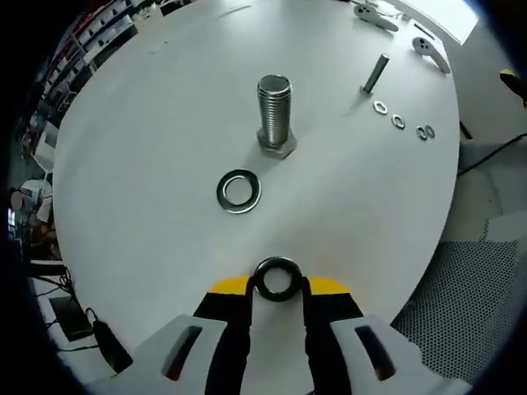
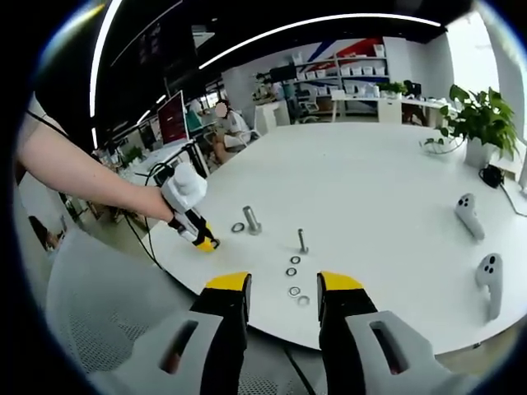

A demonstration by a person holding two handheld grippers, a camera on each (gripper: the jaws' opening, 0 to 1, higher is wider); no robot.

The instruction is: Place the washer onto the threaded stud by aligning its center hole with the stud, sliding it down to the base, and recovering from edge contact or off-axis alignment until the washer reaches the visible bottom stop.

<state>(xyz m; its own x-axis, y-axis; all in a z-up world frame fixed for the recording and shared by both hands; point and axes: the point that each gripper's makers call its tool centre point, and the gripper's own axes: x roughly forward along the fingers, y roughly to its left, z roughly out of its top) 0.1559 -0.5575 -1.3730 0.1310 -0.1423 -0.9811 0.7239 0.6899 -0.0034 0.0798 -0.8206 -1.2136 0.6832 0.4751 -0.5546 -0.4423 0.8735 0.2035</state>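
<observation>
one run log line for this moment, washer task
left gripper: shut on dark washer | large stud: upright, bare | silver washer: flat on table | right gripper: open, empty

White grippers [image 1: 278,290], black jaws, yellow tips

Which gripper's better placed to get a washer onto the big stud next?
Left. The left gripper already holds a washer facing the threaded stud close ahead. The right gripper is open, empty and well back from the table.
</observation>
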